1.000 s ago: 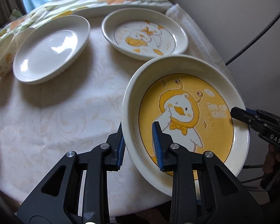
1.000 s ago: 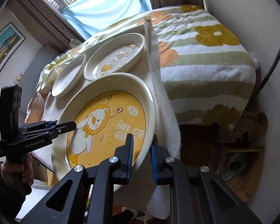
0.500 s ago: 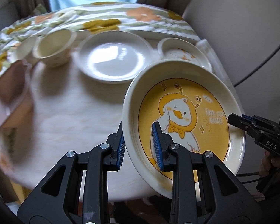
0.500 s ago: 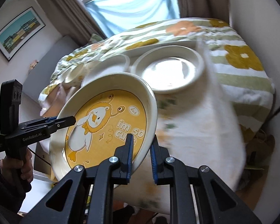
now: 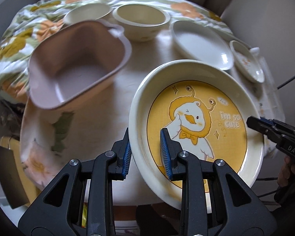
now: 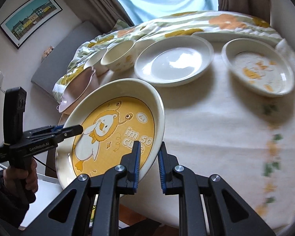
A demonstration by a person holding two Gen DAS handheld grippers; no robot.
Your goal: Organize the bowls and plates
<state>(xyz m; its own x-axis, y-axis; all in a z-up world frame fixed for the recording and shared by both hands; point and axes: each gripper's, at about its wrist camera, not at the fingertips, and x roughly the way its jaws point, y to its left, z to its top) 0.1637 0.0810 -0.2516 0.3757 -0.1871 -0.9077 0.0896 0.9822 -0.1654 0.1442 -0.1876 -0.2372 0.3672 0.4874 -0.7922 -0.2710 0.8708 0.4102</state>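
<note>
A cream plate with a yellow duck picture (image 5: 196, 122) is held tilted above the table's near edge. My left gripper (image 5: 146, 153) is shut on its left rim. My right gripper (image 6: 148, 163) is shut on its right rim; the plate (image 6: 112, 135) shows there too. The right gripper also appears in the left wrist view (image 5: 253, 123), and the left gripper in the right wrist view (image 6: 78, 129). A plain white plate (image 6: 173, 61), a small duck plate (image 6: 259, 68) and a cream bowl (image 6: 120, 56) sit on the table.
A pink tub (image 5: 76, 63) stands at the table's left, a second cream bowl (image 5: 88, 13) behind it. The round table (image 6: 216, 129) has a pale cloth. A flowered bed cover (image 6: 186, 27) lies behind. A wall is at the right.
Both grippers have carried the duck plate leftward along the table. The pink tub and the bowls have come into the left wrist view, and the other plates have shifted right.
</note>
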